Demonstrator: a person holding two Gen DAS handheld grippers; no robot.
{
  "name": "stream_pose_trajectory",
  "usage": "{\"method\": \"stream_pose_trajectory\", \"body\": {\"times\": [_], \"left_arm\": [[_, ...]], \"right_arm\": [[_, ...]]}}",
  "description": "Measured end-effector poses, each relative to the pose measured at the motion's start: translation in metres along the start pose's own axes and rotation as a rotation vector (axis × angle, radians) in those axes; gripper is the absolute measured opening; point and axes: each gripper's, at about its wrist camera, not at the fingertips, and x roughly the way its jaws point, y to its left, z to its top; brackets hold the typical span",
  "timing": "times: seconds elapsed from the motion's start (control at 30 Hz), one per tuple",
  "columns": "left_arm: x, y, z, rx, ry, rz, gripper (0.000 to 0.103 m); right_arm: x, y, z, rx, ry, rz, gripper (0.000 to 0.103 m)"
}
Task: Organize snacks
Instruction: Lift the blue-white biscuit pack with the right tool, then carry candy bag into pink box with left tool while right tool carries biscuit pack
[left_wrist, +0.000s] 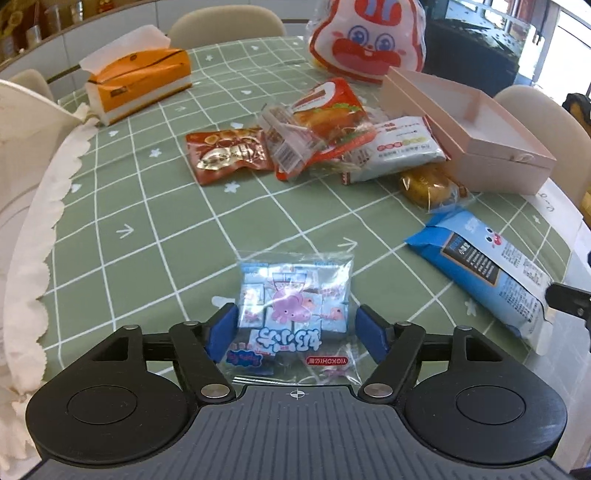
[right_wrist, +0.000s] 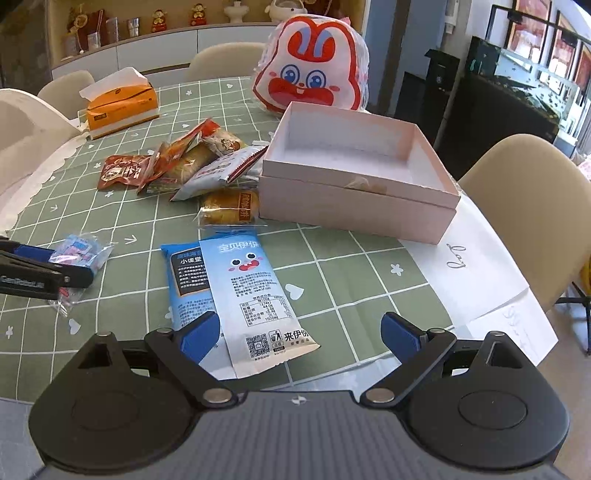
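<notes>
Candy bag (left_wrist: 295, 314), clear with pale blue sweets inside, lies flat on the green checked cloth (left_wrist: 147, 221) of the worktop, between the spread blue pads of the left hand-held gripper (left_wrist: 297, 332). The pads stand clear of the bag's sides, so this gripper is released. No earlier view is given to compare.

The right hand-held gripper (right_wrist: 299, 332) is also released, jaws wide apart, poised over the near end of a long blue snack pack (right_wrist: 255, 295) that lies flat on the cloth; its left pad sits just beside the pack's edge, the right pad well clear.

Beyond the blue pack lies a wrapped golden cake (right_wrist: 231, 206), touching or nearly touching the front wall of an open pink box (right_wrist: 354, 210), which looks empty. Left of the box sits a heap of red, orange and white snack packets (right_wrist: 184, 162). Farther back stand an orange tissue box (right_wrist: 122, 107) and a rabbit-faced bag (right_wrist: 310, 74), just behind the pink box. Beige chairs (right_wrist: 524, 206) ring the worktop.
</notes>
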Motion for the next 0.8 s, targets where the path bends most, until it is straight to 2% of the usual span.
{"method": "stream_pose_trajectory", "body": {"times": [0.2,0.37,0.57,0.63,0.8], "left_arm": [[0.003,-0.002,0.000,0.001,-0.009,0.008,0.076],[0.002,0.000,-0.001,0.002,-0.014,-0.003,0.076],[-0.002,0.007,-0.003,-0.052,-0.023,-0.031,0.074],[-0.004,0.009,-0.004,-0.071,-0.023,-0.031,0.068],[-0.012,0.010,-0.012,-0.100,-0.022,-0.051,0.067]], "right_arm": [[-0.005,-0.001,-0.002,0.004,-0.008,-0.010,0.095],[-0.001,0.002,0.009,0.019,-0.014,0.110,0.095],[0.036,0.014,0.023,0.011,0.016,0.186,0.095],[0.053,0.018,0.023,0.011,0.045,0.192,0.095],[0.065,0.031,0.025,-0.035,0.065,0.196,0.094]]}}
